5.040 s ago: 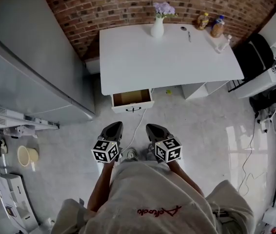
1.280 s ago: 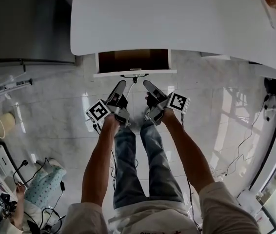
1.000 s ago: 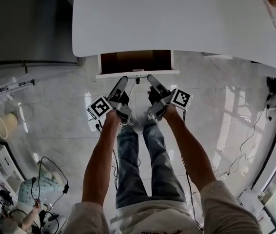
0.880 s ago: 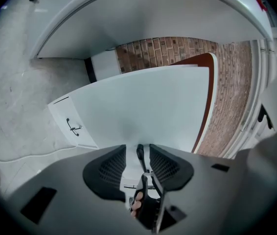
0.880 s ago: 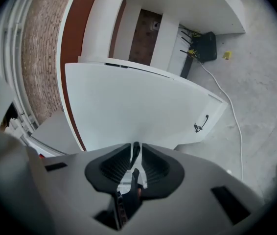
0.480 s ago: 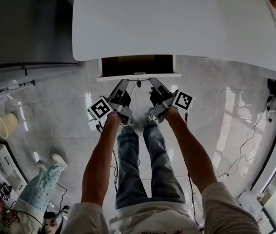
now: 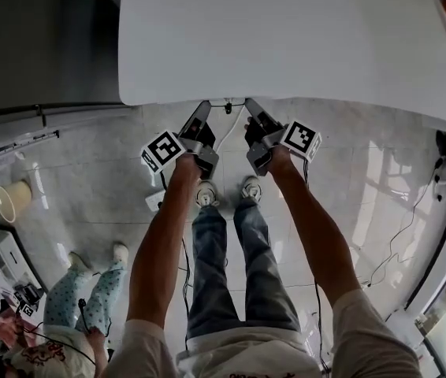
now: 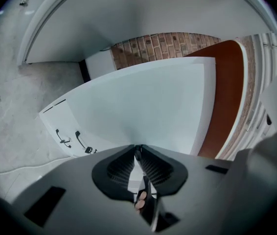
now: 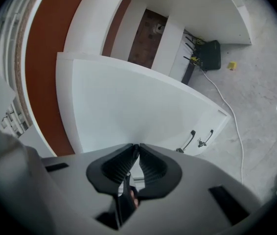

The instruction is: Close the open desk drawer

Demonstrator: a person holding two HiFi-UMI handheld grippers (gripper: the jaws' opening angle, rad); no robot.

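Observation:
The white desk [image 7: 286, 38] fills the top of the head view. Its drawer is slid in beneath the top, and only the dark handle [image 7: 227, 105] shows at the desk's front edge. My left gripper [image 7: 205, 109] and right gripper [image 7: 251, 107] reach that edge on either side of the handle. In the left gripper view the white drawer front [image 8: 143, 106] lies right ahead of my left gripper [image 8: 137, 148], with the handle [image 8: 80, 140] off to the left. The right gripper view shows the drawer front [image 9: 128, 111] and the handle [image 9: 192, 140]. Both pairs of jaws are shut tip to tip with nothing between them.
A grey cabinet [image 7: 34, 38] stands left of the desk. A black box [image 9: 208, 54] and a white cable [image 9: 231, 116] lie on the floor under the desk. My shoes [image 7: 205, 194] are close to the desk. Another person [image 7: 65, 321] stands at the lower left.
The drawer's brown inside, seen earlier, has slid out of sight under the desk top. Both grippers moved forward to the desk edge, and their jaws came together.

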